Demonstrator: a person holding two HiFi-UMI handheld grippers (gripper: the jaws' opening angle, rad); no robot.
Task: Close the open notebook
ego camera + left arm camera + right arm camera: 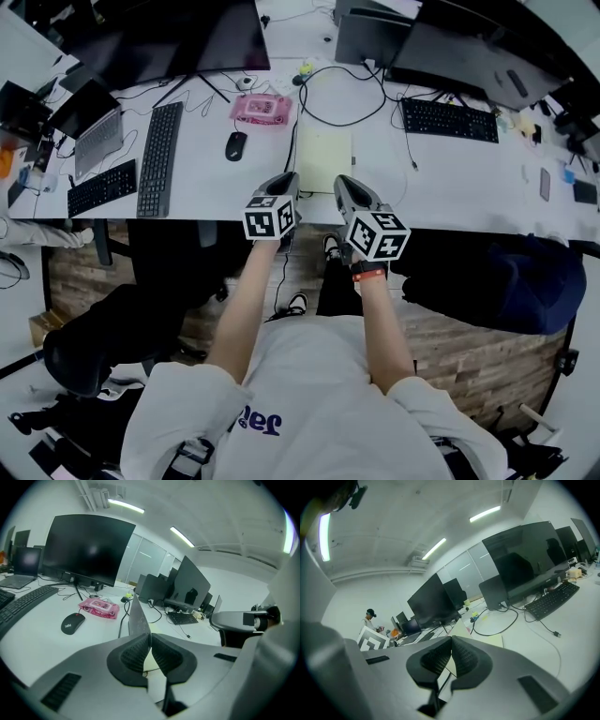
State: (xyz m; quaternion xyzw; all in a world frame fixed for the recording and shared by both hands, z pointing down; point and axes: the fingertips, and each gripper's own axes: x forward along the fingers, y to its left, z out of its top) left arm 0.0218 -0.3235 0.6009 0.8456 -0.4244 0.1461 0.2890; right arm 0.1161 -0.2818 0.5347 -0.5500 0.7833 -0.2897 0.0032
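Both forearms reach forward side by side to the desk (pixel 469 178) edge. The left gripper (pixel 150 641) pinches the notebook (pixel 138 618) by its upright cover. The right gripper (pixel 451 644), jaws pressed together and empty, hovers just beside the notebook's pale yellow page.

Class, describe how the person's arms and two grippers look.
The left gripper and right gripper have grey shells, black ribbed jaws and a cube of black-and-white square markers. White short sleeves; a red wristband on the right wrist.
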